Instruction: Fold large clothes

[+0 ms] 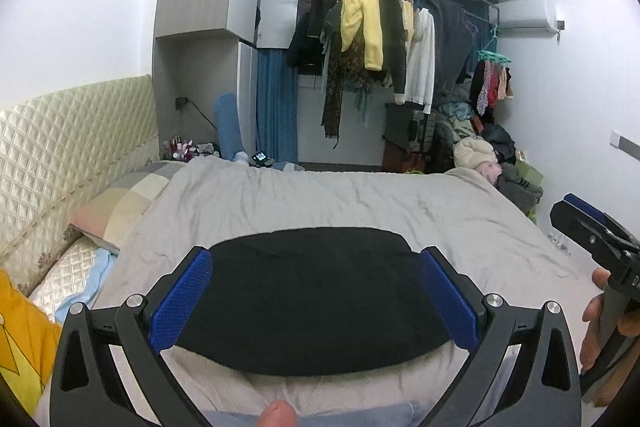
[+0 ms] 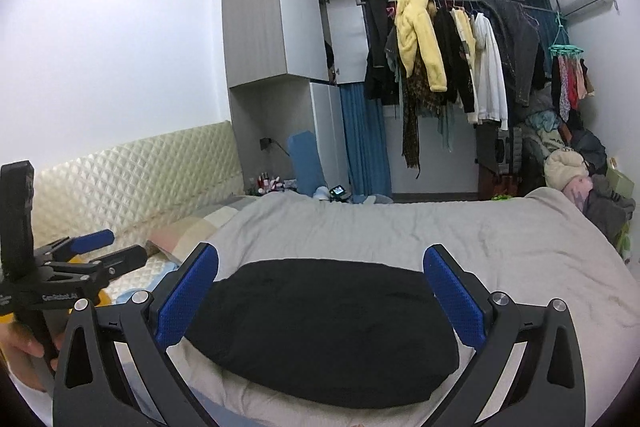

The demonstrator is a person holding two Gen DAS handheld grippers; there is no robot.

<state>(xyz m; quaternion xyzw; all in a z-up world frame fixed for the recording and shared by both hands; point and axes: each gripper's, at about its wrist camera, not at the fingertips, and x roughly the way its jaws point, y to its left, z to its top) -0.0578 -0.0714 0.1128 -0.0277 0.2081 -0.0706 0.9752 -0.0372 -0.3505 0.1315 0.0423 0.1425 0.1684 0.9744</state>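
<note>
Grey bedding covered the bed, and on its near edge lay the black garment, already a compact, smooth-edged bundle, so the folding looked essentially finished. Above it, the left gripper and right gripper both hovered with jaws spread wide, grasping nothing.

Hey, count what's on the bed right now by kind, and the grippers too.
Black folded garment: 1
Pillow: 1
Grey duvet: 1
Grippers, left gripper and right gripper, both open: 2
Total: 5
</note>
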